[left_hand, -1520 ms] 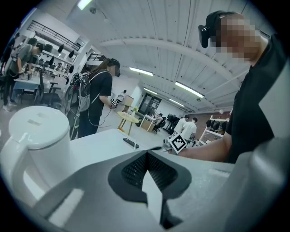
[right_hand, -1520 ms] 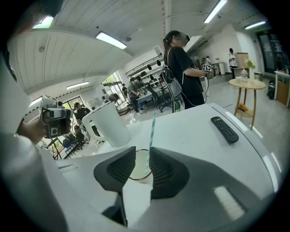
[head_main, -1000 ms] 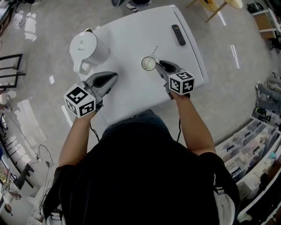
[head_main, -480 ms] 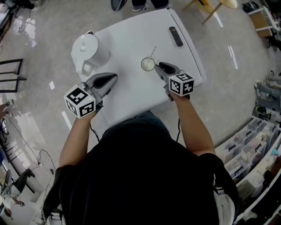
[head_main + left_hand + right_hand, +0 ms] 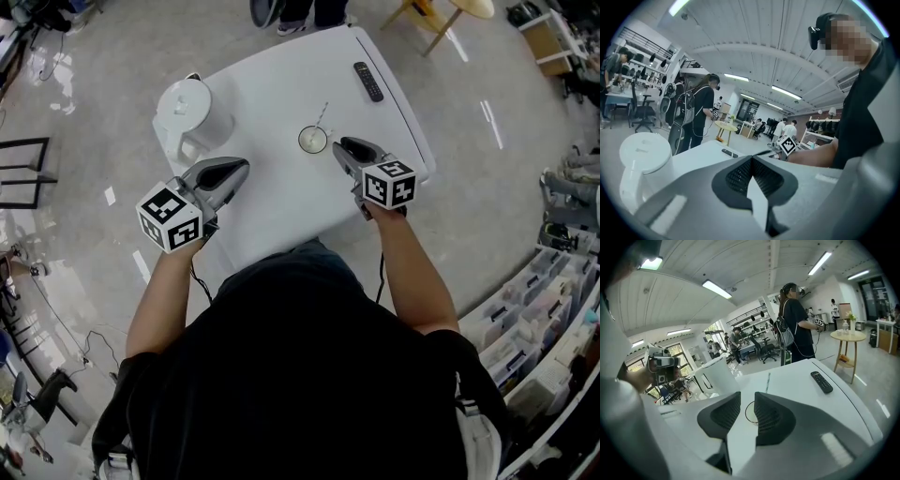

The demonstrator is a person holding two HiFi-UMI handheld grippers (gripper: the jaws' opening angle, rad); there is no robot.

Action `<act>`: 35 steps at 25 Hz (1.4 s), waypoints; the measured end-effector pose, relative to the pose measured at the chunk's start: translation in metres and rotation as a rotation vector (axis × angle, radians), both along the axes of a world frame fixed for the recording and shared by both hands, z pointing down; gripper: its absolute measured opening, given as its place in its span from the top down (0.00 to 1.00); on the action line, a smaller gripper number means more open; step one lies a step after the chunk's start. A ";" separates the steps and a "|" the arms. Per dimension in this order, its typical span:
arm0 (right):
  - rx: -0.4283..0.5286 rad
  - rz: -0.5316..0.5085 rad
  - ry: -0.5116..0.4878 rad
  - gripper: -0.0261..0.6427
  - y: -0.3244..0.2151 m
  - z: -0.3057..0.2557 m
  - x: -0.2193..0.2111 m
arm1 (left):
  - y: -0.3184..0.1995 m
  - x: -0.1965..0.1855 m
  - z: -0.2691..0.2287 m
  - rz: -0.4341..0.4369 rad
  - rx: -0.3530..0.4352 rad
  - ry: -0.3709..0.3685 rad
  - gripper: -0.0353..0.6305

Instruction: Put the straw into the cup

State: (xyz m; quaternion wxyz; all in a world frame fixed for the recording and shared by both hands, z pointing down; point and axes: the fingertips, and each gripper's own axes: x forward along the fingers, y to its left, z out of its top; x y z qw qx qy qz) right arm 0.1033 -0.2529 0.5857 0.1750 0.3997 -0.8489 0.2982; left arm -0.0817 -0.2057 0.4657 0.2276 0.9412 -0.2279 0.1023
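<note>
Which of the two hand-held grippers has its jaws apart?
The right hand-held gripper: its jaws stand apart, empty, facing the cup. The left hand-held gripper has its jaw tips together.

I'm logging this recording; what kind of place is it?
Probably an open-plan lab or workshop: desks with office chairs, shelves of sorted bins, and a person wearing a headset and backpack.
</note>
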 end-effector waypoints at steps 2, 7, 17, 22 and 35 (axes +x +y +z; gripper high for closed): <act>0.008 0.005 0.003 0.78 0.001 -0.004 0.003 | 0.000 -0.002 -0.003 -0.002 0.008 0.001 0.94; 0.022 0.018 0.005 0.78 0.008 -0.014 0.007 | 0.003 -0.008 -0.011 -0.006 0.021 0.000 0.94; 0.052 0.023 0.013 0.78 0.028 -0.033 0.009 | 0.015 -0.010 -0.024 0.001 0.051 0.014 0.94; 0.070 0.032 0.008 0.78 0.038 -0.045 0.009 | 0.022 -0.013 -0.030 0.006 0.065 0.011 0.94; 0.103 0.044 0.001 0.79 0.062 -0.064 0.005 | 0.043 -0.030 -0.038 0.008 0.088 -0.002 0.94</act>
